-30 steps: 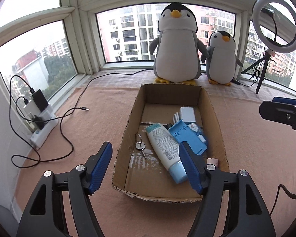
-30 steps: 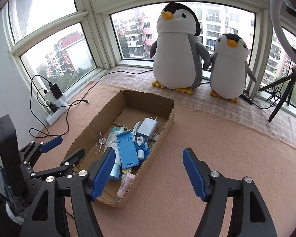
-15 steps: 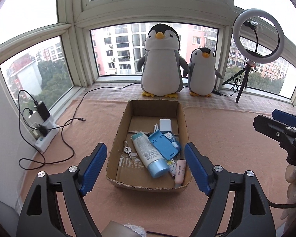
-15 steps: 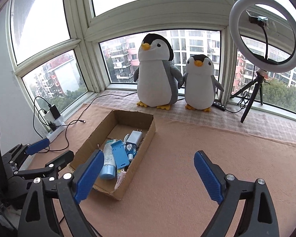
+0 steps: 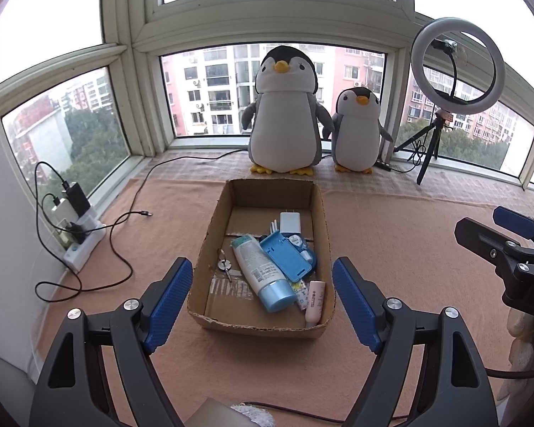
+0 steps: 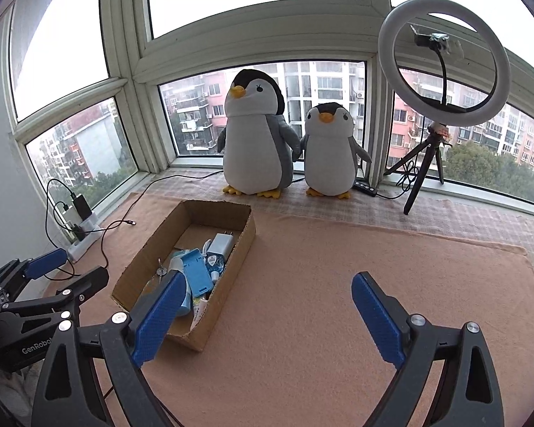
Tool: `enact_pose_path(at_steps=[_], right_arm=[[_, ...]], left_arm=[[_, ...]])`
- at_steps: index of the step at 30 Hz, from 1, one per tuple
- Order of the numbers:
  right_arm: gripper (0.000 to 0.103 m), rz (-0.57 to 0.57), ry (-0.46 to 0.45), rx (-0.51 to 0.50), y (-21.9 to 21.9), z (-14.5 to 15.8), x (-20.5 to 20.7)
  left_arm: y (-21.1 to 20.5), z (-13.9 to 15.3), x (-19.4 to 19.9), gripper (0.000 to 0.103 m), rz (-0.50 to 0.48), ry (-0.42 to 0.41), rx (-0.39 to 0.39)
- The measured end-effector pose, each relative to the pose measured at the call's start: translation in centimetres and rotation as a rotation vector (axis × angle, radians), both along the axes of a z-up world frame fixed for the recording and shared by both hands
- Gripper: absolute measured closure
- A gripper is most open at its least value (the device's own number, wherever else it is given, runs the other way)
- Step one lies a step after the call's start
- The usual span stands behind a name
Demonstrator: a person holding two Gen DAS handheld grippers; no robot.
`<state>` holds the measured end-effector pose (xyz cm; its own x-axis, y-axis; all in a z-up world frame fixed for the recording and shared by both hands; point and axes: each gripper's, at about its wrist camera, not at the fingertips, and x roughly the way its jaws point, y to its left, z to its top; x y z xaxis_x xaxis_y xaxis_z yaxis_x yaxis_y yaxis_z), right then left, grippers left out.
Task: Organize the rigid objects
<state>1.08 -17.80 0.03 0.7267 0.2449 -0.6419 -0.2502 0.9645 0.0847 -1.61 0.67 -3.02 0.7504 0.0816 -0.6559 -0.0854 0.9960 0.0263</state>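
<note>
An open cardboard box [image 5: 210, 227] [image 6: 245, 235] stands on the pink mat. In it lie a blue-capped tube [image 5: 261, 272], a blue case [image 5: 284, 256] [image 6: 195, 270], a white charger [image 5: 290, 222] [image 6: 220, 243], keys [image 5: 224, 265], a pink tube [image 5: 315, 300] and small items. My left gripper [image 5: 261, 302] is open and empty, held back in front of the box's near wall. My right gripper [image 6: 263, 315] is open and empty, to the right of the box over bare mat.
Two plush penguins [image 5: 284, 114] [image 5: 357, 131] stand on the sill behind the box. A ring light on a tripod [image 6: 441, 71] stands at back right. A power strip with chargers and cables [image 5: 78, 227] lies at left. The right gripper shows in the left wrist view [image 5: 509, 245].
Both grippers have pulled back and risen away from the box, which now looks smaller and farther. Both stay open and empty; the box contents have not moved.
</note>
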Motion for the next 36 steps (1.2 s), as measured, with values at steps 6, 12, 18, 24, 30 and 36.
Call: enact_pose_path(at_steps=[6, 12, 18, 24, 30, 36], right_arm=[[0.011, -0.005, -0.004, -0.001, -0.13, 0.07, -0.04], [0.011, -0.006, -0.001, 0.003, -0.18, 0.09, -0.01], [0.011, -0.007, 0.004, -0.002, -0.11, -0.13, 0.04], [0.011, -0.009, 0.016, -0.001, -0.14, -0.37, 0.14], [0.011, -0.01, 0.014, -0.001, -0.12, -0.28, 0.09], [0.011, -0.012, 0.02, 0.004, -0.32, -0.33, 0.15]], left_arm=[[0.04, -0.07, 0.0, 0.022, 0.003, 0.001, -0.002], [0.04, -0.06, 0.0, 0.022, 0.001, 0.001, -0.003], [-0.08, -0.23, 0.08, 0.022, 0.0, 0.003, -0.004], [-0.06, -0.21, 0.1, 0.022, 0.0, 0.003, -0.003], [-0.05, -0.18, 0.12, 0.022, 0.0, 0.003, -0.003], [-0.04, -0.16, 0.11, 0.022, 0.0, 0.003, -0.003]])
